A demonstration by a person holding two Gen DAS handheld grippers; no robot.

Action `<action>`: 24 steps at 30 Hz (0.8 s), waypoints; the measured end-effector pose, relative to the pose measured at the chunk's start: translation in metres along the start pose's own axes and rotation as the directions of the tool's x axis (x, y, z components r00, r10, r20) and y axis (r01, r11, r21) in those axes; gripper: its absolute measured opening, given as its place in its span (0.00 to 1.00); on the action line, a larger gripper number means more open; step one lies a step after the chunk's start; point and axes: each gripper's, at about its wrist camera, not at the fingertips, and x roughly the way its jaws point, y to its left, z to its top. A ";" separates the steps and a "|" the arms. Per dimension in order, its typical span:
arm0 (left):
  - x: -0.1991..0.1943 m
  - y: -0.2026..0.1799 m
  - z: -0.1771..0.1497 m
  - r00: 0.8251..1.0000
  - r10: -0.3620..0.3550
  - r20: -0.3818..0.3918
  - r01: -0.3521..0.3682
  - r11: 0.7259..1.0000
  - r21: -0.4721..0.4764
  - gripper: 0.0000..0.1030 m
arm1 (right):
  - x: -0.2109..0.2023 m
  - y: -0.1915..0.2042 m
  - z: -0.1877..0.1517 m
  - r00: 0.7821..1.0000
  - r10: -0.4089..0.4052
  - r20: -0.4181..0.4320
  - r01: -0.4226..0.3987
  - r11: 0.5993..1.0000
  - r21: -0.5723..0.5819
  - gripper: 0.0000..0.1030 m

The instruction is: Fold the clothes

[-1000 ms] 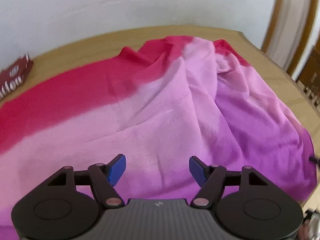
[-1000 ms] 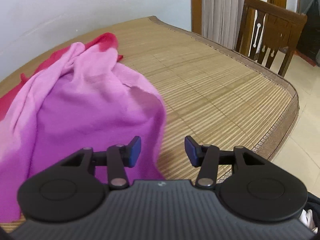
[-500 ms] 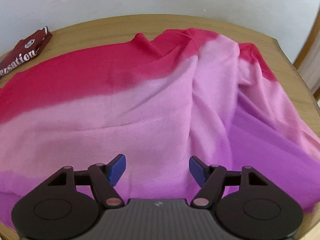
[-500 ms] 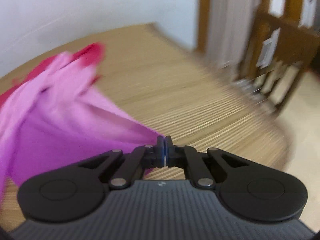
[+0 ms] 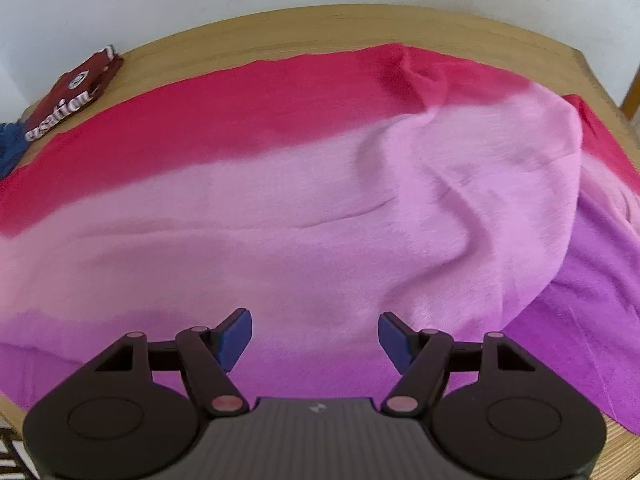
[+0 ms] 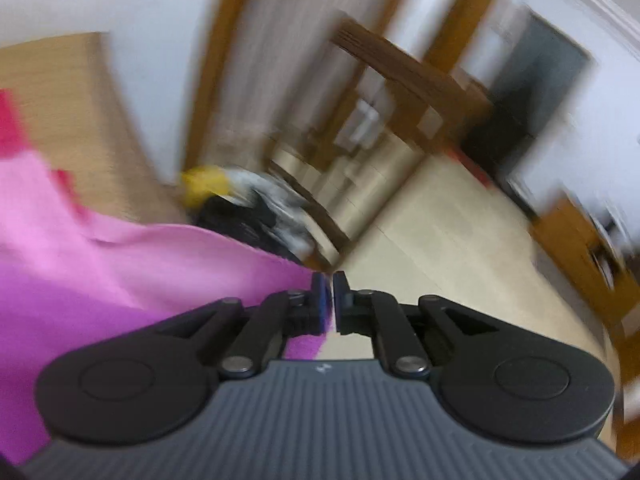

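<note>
Your cloth is a soft, slightly fuzzy sheet dyed in bands, crimson at the far side, pale pink through the middle, violet nearest you. It lies spread over most of the bench, flat on the left and rucked into a rounded ridge with shallow creases on the right, where one layer laps over the violet part. Your left tongs hang above the near violet band with the blue pads well apart and nothing between them.

Your right tongs have just been opening a little from a full close, yet only a thin slit shows between the pads, and the violet corner of the cloth is pinched there and drawn taut toward them. That view is heavily blurred.

On the bench's far left corner lies a folded maroon garment with white lettering, and a blue fabric just beside it at the edge. Past the right tongs you have a yellow, black and white heap, a wooden chair and pale floor tiles.
</note>
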 end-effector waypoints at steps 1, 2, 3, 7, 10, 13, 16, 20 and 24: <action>0.000 0.001 0.000 1.000 0.005 -0.004 -0.005 1.000 -0.005 0.70 | -0.011 0.015 0.005 0.998 0.038 0.049 -0.035 0.997 -0.064 0.30; -0.001 0.002 0.001 1.000 0.009 -0.006 -0.009 1.000 -0.007 0.70 | -0.023 0.033 0.008 0.992 0.083 0.094 -0.071 0.990 -0.120 0.44; -0.002 0.004 0.001 1.000 0.012 -0.005 -0.012 1.000 -0.004 0.70 | -0.036 0.051 0.011 0.980 0.149 0.129 -0.126 0.978 -0.166 0.55; -0.005 0.013 0.001 1.000 0.029 0.005 -0.029 1.000 0.009 0.70 | -0.086 0.120 0.009 0.863 0.476 0.167 -0.419 0.861 -0.289 0.59; -0.008 0.023 -0.005 1.000 0.023 0.008 -0.023 1.000 -0.009 0.70 | -0.114 0.169 0.000 0.709 0.701 0.074 -0.643 0.686 -0.339 0.59; -0.009 0.030 -0.011 1.000 -0.015 -0.002 0.015 1.000 -0.022 0.70 | -0.128 0.206 -0.008 0.597 0.802 0.015 -0.741 0.559 -0.371 0.58; -0.008 0.034 -0.017 1.000 -0.022 -0.005 0.021 1.000 -0.018 0.70 | -0.129 0.231 -0.014 0.569 0.821 -0.051 -0.758 0.499 -0.420 0.46; -0.005 0.041 -0.024 0.998 -0.054 -0.011 0.054 0.998 -0.020 0.70 | -0.124 0.236 -0.020 0.589 0.801 -0.105 -0.765 0.511 -0.393 0.32; -0.003 0.042 -0.027 0.997 -0.073 -0.013 0.073 0.997 0.000 0.70 | -0.117 0.241 -0.022 0.597 0.788 -0.147 -0.780 0.528 -0.336 0.23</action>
